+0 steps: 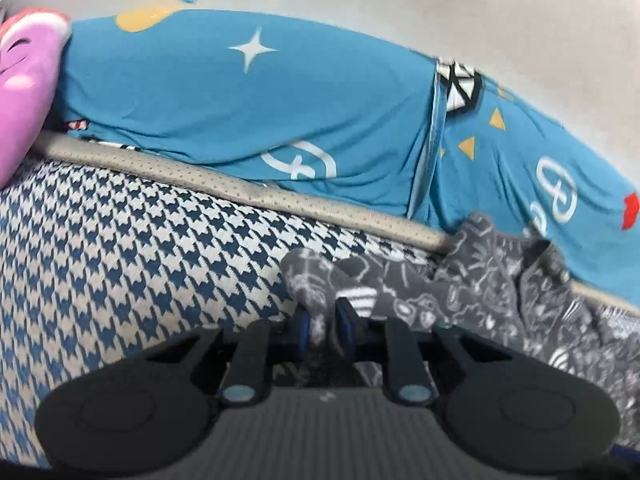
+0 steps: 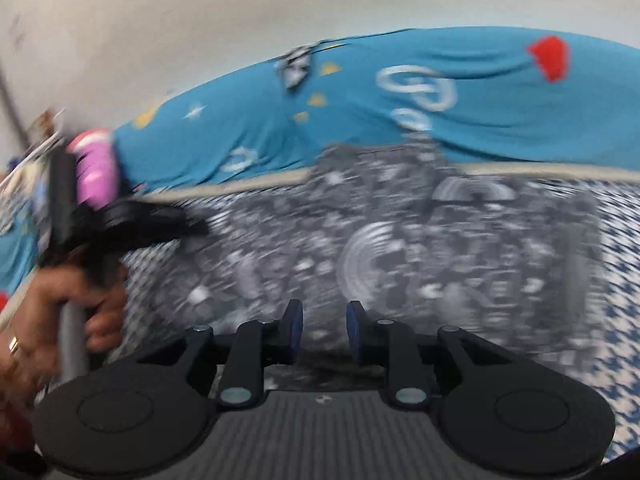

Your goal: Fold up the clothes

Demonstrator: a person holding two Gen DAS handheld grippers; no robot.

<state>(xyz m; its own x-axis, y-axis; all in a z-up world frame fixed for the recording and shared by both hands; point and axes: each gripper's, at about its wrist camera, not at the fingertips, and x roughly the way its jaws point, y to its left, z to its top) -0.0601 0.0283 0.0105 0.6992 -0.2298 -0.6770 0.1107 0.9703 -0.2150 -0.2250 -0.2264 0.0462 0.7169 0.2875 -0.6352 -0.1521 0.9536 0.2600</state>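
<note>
Left gripper (image 1: 323, 322): blue-padded fingers (image 1: 303, 326) are drawn close together, and a bunched fold of the grey printed garment (image 1: 472, 280) is pinched between them. The pinched fold is seen rising just ahead of the fingertips; the remaining grey cloth is crumpled to the right of that grip, on the houndstooth bedcover (image 1: 120, 264).

Right gripper (image 2: 323, 332): the pads (image 2: 295, 330) are held apart with a clear gap between them, and nothing is gripped. The grey printed garment (image 2: 400, 248) is spread directly ahead of and under the parted fingers; its detail is heavily blurred. To the left of the garment, a hand (image 2: 68, 320) is seen wrapped around a handle, with the left gripper (image 2: 160, 220) reaching to the garment's left edge. The houndstooth bedcover (image 2: 616, 280) is exposed to the right of the garment.

Beyond the garment, a beige perforated trim (image 1: 240, 184) is seen running along the far edge of the bedcover. Behind the trim lies a blue sheet (image 1: 240, 100) printed with white stars, rings and yellow triangles; the garment's far edge is touching or overlapping it. A pink plush toy (image 1: 24, 92) is noted far left of the garment, against the blue sheet. A pale wall (image 1: 440, 4) stands behind everything.
</note>
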